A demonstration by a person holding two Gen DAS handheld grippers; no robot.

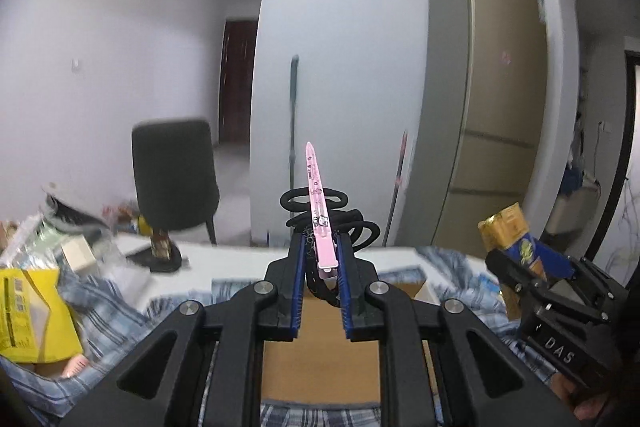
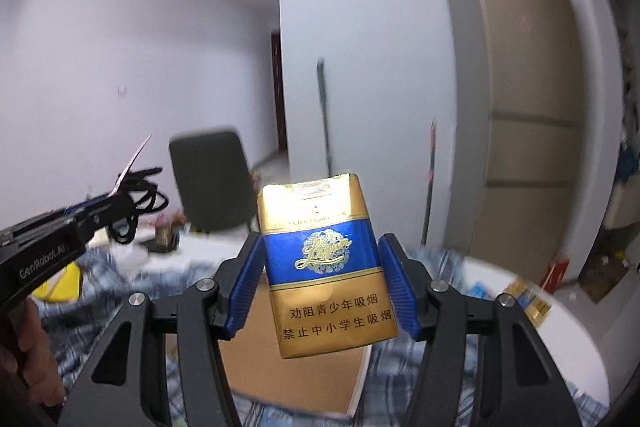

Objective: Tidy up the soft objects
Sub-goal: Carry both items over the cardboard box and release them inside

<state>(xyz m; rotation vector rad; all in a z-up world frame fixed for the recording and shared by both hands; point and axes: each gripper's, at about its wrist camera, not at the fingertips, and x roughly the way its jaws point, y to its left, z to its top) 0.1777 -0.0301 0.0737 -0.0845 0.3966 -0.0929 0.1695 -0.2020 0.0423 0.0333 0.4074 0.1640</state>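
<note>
Both hands up over the bed now, grippers pointing fwd and a bit down. Biggest thing below: the blue-checked bedsheet [image 1: 104, 311], w/ an open cardboard box [image 1: 320, 347] sitting on it right under both tools, at 6 o'clock in each wrist view. Looks like the drop spot, but that's my guess.

Right gripper [image 2: 320, 279]: jaws part-spread, pinching a gold-and-blue cigarette pack [image 2: 326, 263] by its two narrow sides, about mid-height. Pack stands upright, tipped slightly, top toward 12. It's a soft pack: light, thin paper and foil, will crush if squeezed harder, and the glossy wrap is prob slippery. Side grip at the middle seems right; keep it gentle.

Left gripper [image 1: 320, 247]: jaws pressed nearly together, clamping a pink hair-tie card [image 1: 320, 215] w/ black hair ties [image 1: 344, 223] looped round it. Card sticks out toward 12, edge-on to the camera, ties bunched just past the fingertips. V. light, card thin and bendy, ties stretchy and floppy, could snag on the jaws on release. Best held low on the card where it is now, not by the loops.

From the right wrist view the left tool sits at 9 o'clock, well apart from the pack.
</note>
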